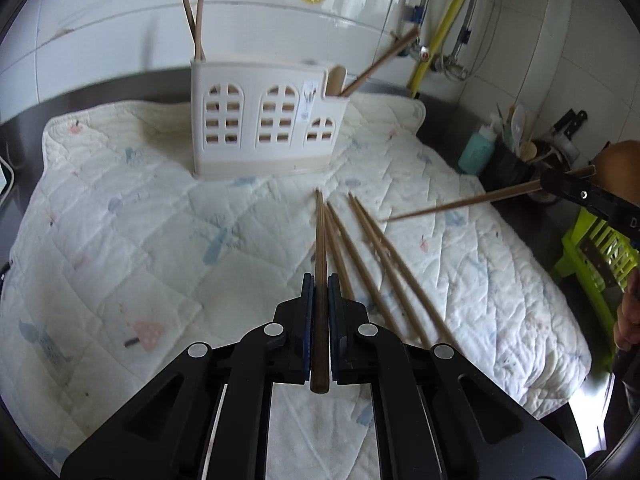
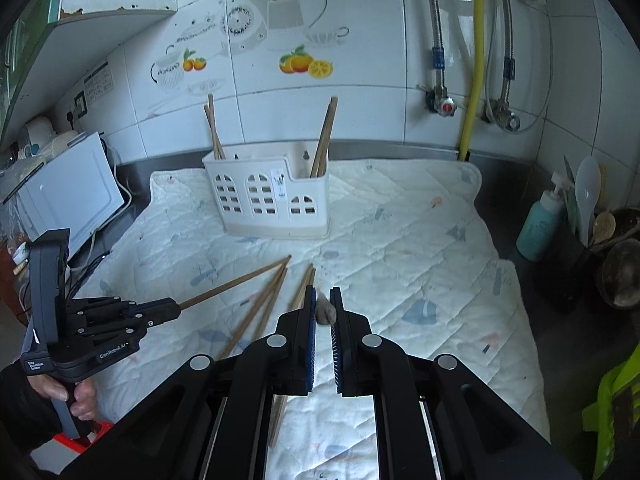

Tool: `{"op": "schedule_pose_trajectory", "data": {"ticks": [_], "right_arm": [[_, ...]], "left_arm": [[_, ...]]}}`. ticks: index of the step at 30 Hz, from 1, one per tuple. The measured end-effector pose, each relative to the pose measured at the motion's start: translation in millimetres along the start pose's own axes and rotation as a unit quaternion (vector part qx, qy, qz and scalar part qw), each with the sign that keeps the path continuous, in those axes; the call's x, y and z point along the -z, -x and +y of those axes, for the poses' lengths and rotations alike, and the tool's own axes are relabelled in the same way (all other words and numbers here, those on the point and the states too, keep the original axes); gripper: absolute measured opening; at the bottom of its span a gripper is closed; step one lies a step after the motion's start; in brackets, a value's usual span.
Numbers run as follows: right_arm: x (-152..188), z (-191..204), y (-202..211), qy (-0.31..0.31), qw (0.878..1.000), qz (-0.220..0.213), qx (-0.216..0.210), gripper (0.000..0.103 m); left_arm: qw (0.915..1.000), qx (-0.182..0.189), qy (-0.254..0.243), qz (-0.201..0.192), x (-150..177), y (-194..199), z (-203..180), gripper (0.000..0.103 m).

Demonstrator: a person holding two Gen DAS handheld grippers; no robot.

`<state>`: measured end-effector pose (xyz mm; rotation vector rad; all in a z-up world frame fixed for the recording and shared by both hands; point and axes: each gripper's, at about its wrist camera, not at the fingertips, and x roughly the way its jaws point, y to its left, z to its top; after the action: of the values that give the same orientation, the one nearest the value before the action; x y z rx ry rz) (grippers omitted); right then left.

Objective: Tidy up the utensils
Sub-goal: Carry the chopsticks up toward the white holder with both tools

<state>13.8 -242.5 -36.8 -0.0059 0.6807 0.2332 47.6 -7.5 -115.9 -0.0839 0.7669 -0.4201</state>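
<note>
Chopsticks lie loose on the quilted cloth, fanned out at the centre of both views. The left wrist view alone shows the left gripper closed on one chopstick, which runs straight up the frame between the fingers. At its right edge the right gripper shows as a black tip with a second chopstick sticking out leftward over the cloth. The right wrist view looks along that gripper: only the butt end of its chopstick is visible, clamped between the nearly closed pads. The same view shows the left gripper at lower left, held by a hand, its chopstick pointing up and right.

The white holder with arched cut-outs stands on the cloth near the tiled wall. Two chopsticks lean in its left compartment and a few more in its low right compartment.

Loose chopsticks rest on the cloth below the holder, just right of the gripped one. A teal pump bottle and a white spoon stand at the right, a white appliance at the left.
</note>
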Motion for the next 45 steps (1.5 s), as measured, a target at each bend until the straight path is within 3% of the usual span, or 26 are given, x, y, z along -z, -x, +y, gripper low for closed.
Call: {"op": "schedule_pose_trajectory", "data": {"ticks": [11, 23, 33, 36, 43, 45], "right_arm": [[-48, 7, 8, 0.047, 0.998, -0.021, -0.022, 0.007], [-133, 13, 13, 0.082, 0.993, -0.071, -0.034, 0.007], [-172, 23, -50, 0.090, 0.995, -0.022, -0.031, 0.007], [-174, 23, -66, 0.083, 0.996, -0.011, -0.029, 0.007], [-179, 18, -85, 0.063, 0.998, -0.004, -0.025, 0.007], [-180, 17, -88, 0.061, 0.998, -0.003, -0.023, 0.007]], "left_arm": [[0.9996, 0.001, 0.009, -0.027, -32, 22, 13, 0.005], [0.9984, 0.006, 0.009, -0.055, -70, 56, 29, 0.005], [0.9962, -0.006, -0.010, -0.087, -113, 93, 42, 0.005], [0.9969, -0.013, -0.012, -0.077, -126, 93, 48, 0.005], [0.9999, -0.007, -0.013, -0.007, -159, 75, 67, 0.005], [0.9995, -0.024, -0.019, 0.009, -165, 69, 68, 0.005]]}}
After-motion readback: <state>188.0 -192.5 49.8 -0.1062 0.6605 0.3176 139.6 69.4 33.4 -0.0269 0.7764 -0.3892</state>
